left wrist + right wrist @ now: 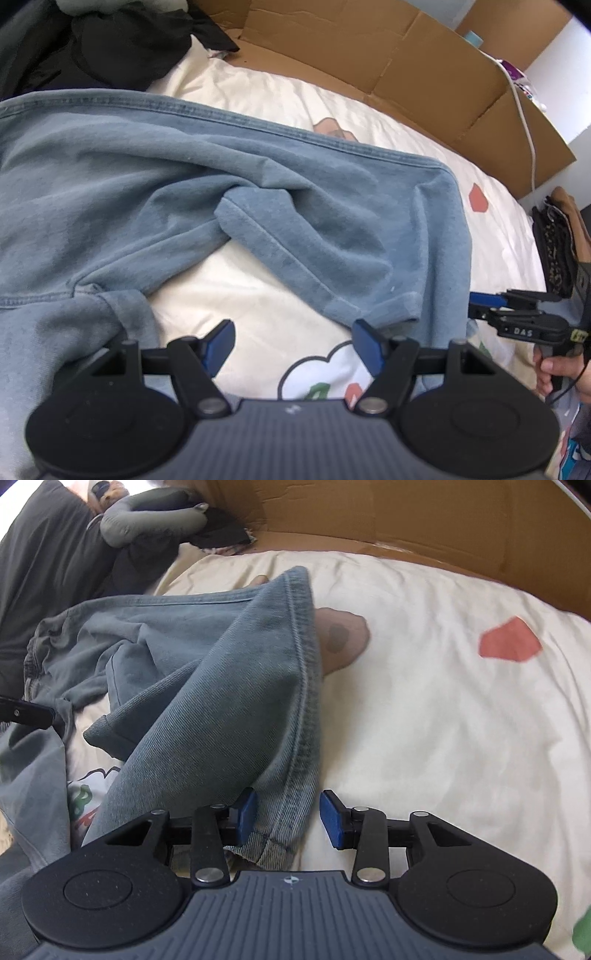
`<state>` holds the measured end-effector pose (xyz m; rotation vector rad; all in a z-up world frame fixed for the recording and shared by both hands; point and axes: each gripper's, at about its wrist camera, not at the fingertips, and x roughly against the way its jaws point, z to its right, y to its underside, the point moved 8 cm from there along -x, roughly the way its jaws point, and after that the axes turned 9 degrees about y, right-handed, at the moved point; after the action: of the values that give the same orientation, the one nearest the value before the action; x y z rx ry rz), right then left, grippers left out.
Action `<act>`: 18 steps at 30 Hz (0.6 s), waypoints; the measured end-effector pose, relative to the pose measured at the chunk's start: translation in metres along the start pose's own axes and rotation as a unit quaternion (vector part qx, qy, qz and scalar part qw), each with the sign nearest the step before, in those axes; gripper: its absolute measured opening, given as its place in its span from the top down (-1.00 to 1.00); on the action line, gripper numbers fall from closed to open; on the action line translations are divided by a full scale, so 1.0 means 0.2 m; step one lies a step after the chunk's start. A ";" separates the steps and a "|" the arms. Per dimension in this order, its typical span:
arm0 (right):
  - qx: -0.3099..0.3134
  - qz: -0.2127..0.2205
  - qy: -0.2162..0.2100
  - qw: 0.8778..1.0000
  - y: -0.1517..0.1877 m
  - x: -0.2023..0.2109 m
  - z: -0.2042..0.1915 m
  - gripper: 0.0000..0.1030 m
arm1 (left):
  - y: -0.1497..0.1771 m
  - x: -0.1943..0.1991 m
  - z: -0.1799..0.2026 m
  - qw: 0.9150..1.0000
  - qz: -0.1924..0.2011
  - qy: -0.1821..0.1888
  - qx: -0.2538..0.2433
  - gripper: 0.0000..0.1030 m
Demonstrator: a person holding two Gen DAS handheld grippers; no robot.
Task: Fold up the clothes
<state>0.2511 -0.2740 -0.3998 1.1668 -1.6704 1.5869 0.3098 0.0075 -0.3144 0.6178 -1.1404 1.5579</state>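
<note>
A light blue denim garment (184,184) lies rumpled across a cream printed bedsheet (258,288). My left gripper (293,347) is open and empty, low over the sheet just in front of the garment's near hem. My right gripper (288,819) is open, with the garment's hem corner (280,812) lying between its blue pads, not pinched. The right gripper also shows in the left wrist view (517,314) at the garment's right edge, held by a hand. The garment (207,686) rises in a fold in the right wrist view.
Flattened cardboard (424,74) lines the far side of the bed. A dark pile of clothes (122,48) sits at the far left. A white cable (524,118) runs down the cardboard. Dark patterned fabric (557,243) lies at the right edge.
</note>
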 end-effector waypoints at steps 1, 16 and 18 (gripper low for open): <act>-0.002 -0.002 -0.002 1.000 -0.01 -0.02 0.00 0.12 | 0.00 0.00 -0.01 1.000 0.000 0.000 0.002 -0.40; 0.005 0.019 0.035 0.999 -0.05 0.12 0.06 0.74 | -0.02 0.02 -0.03 1.000 0.008 -0.002 0.006 -0.40; 0.017 0.022 0.053 0.998 -0.05 0.15 0.09 0.74 | -0.03 0.02 -0.02 1.000 0.009 -0.002 0.005 -0.40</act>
<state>0.2492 -0.2976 -0.3724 1.0503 -1.6160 1.6805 0.3142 0.0136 -0.3109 0.6183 -1.1448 1.5787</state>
